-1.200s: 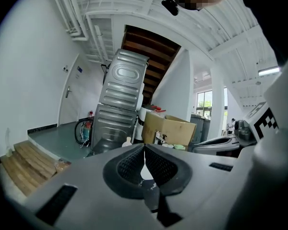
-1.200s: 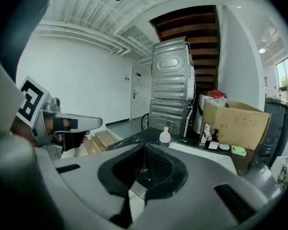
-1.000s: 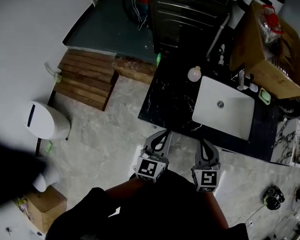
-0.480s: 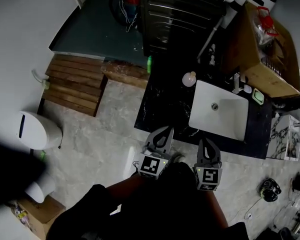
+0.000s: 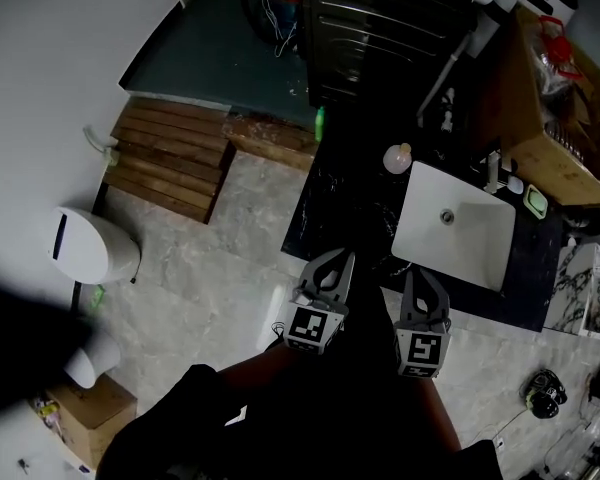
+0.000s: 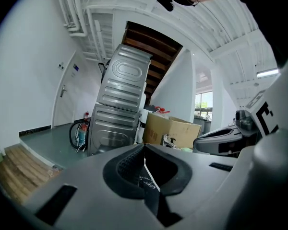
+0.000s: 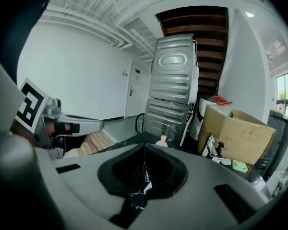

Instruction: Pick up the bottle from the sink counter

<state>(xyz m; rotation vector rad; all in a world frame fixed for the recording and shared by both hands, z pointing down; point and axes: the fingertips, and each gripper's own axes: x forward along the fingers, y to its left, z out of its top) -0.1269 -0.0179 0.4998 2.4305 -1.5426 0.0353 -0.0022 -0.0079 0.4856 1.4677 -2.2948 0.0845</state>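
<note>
Nearest to me, my left gripper (image 5: 340, 258) and my right gripper (image 5: 418, 273) sit side by side at the near edge of the black marbled bench (image 5: 340, 203). The jaws of both are pressed fully together with nothing between them.

Just past the right jaws lies the white rectangular sink basin (image 5: 450, 233). The small pale round-bodied bottle with a narrow cap (image 5: 397, 156) stands upright on the bench beyond it, just beside the basin's far left corner. It is well apart from both pairs of jaws. The right gripper view shows the bottle almost straight ahead over the closed tips.

I judge it to be light plastic, somewhat squashy and smooth, so it could slip or tip if nudged. I would open the right jaws wide and close gently across the round body below the cap.

Farther off stand the open brown cardboard box (image 5: 565, 153) and the tall ribbed grey metal appliance (image 5: 380, 18).
</note>
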